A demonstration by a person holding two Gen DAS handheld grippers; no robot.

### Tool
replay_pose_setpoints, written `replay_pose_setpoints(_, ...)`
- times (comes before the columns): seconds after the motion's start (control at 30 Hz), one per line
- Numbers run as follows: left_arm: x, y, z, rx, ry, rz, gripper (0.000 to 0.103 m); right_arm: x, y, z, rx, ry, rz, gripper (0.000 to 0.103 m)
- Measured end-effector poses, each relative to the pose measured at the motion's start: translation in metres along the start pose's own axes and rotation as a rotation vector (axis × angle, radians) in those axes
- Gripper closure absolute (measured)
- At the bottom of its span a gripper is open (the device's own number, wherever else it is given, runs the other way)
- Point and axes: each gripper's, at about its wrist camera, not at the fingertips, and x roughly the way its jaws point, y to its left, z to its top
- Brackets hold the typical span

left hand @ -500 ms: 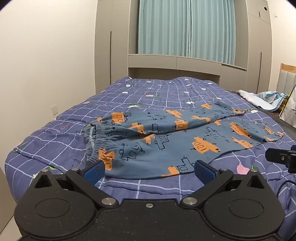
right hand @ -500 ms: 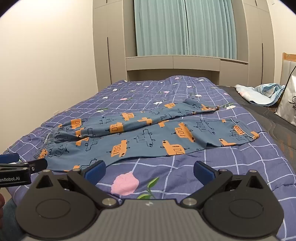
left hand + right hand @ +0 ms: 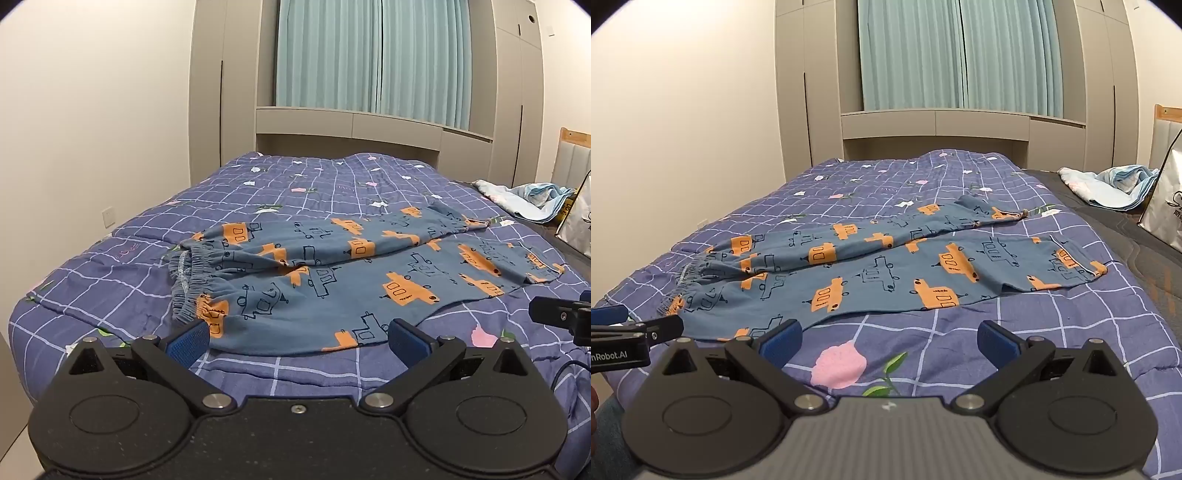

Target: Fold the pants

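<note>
Two views from cameras mounted on hand-held grippers, both looking across a bed covered with a purple quilt marked by a white grid and small flowers. A pair of blue pants printed with orange and outlined vehicles lies spread on the quilt, unfolded. The elastic waistband sits toward the left side of the bed, bunched and slightly open. The two legs run off to the right, the far leg lying partly over the near one close to the waist, and the cuffs end near the bed's right side.

In the left view, the left gripper fills the bottom of the picture with its jaws spread wide and nothing held between them. Its blue pads hang at the near edge of the pants, close to the waistband corner; whether they touch the cloth cannot be told. The right gripper is likewise wide open and empty, poised over bare quilt just in front of the near leg, above a pink flower on the quilt.

Behind the bed stand grey cabinets and a teal curtain. At the right, a crumpled light blue cloth lies beside a white bag
</note>
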Motion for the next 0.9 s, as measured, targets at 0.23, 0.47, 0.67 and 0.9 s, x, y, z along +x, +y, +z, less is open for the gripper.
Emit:
replay_pose_setpoints(0.23, 0.0006, 0.0016, 0.0010, -0.002, 0.000, -0.002, 0.001, -0.0016, 0.0012, 0.0009, -0.001, 0.000, -0.005, 0.000)
replay_pose_setpoints(0.47, 0.0006, 0.0016, 0.0010, -0.002, 0.000, -0.002, 0.000, -0.0011, -0.0001, 0.0010, 0.002, 0.002, -0.003, 0.000)
replay_pose_setpoints(0.67, 0.0006, 0.0016, 0.0010, -0.003, 0.000, -0.002, 0.001, -0.0012, -0.0003, 0.0012, 0.002, 0.003, -0.003, 0.000)
replay_pose_setpoints(0.9, 0.0007, 0.0017, 0.0011, -0.003, 0.001, -0.002, 0.000, -0.0014, -0.0001, 0.0011, 0.002, 0.004, -0.003, 0.000)
